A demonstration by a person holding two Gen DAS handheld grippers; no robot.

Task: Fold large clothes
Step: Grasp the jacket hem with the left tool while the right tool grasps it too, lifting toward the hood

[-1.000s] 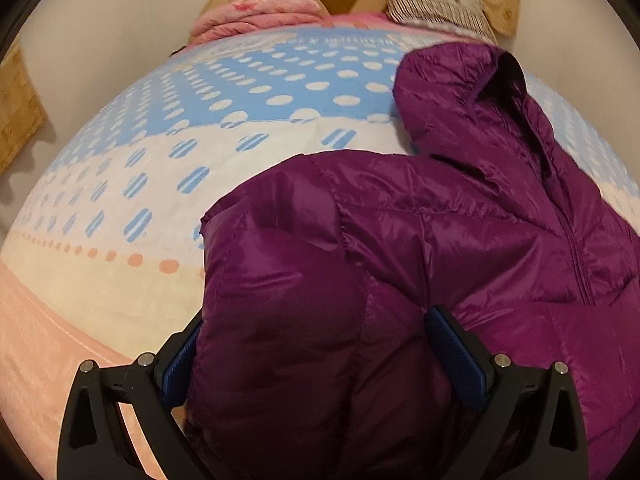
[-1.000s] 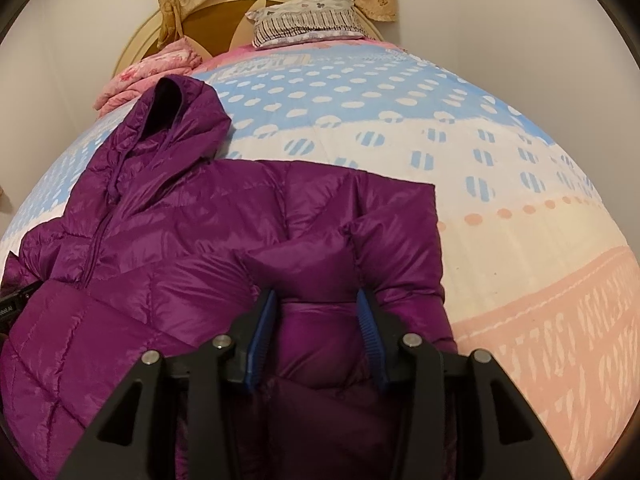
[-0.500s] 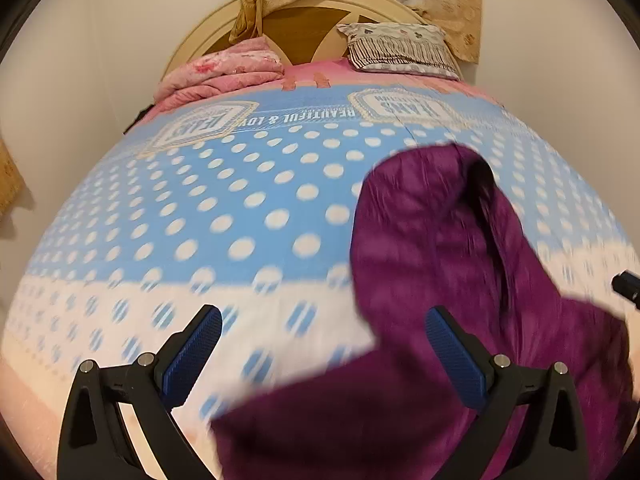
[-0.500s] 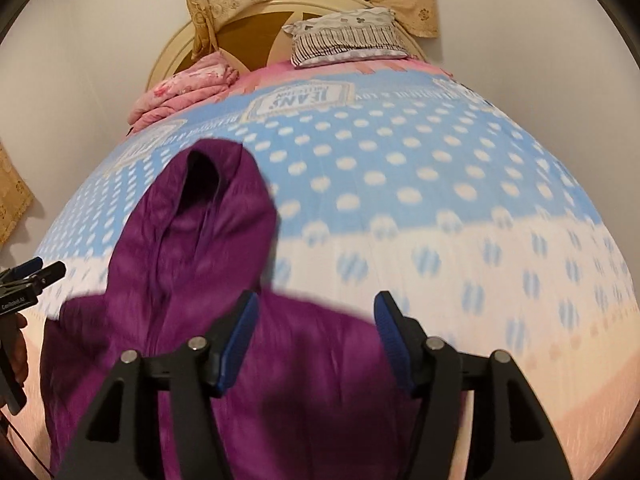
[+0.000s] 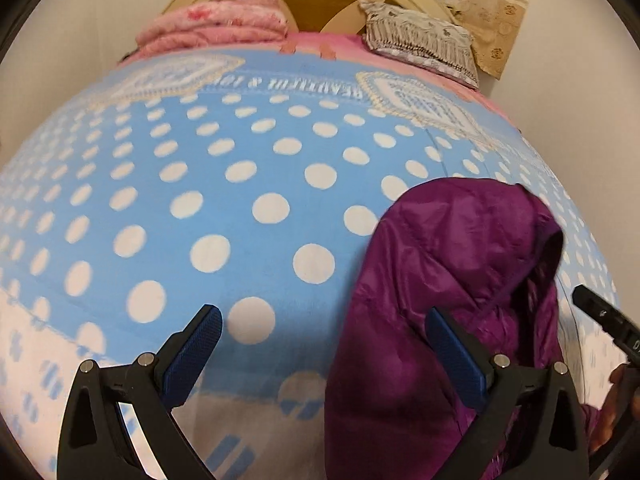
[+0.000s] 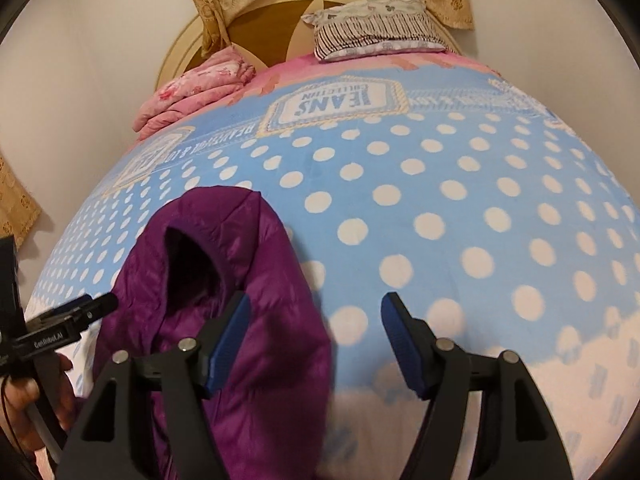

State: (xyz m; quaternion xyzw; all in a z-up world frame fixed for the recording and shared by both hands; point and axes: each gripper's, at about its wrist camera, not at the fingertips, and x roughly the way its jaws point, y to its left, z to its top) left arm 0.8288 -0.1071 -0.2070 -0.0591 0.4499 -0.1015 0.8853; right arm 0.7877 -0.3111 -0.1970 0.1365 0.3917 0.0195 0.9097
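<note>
Nearest: left gripper [image 5: 322, 354] and right gripper [image 6: 316, 342] both spread wide, holding nothing, flanking the hood end of the purple jacket [image 6: 240, 280] on the dotted bedspread [image 5: 200, 184]. Hood [image 5: 480, 240] lies between them, opening up (body out of frame). Beyond: folded pink blanket [image 6: 192, 88], striped pillow [image 6: 372, 32]. Risk, judged: slick puffy fabric could slip or spring open if pinched shallowly.

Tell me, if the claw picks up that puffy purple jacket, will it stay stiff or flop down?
The shiny purple quilted hooded jacket would probably flop: its hood already slumps and creases on the blue polka-dot bedspread. Its puffy quilting suggests it is light for its size. The glossy fabric might slip between the pads.
</note>
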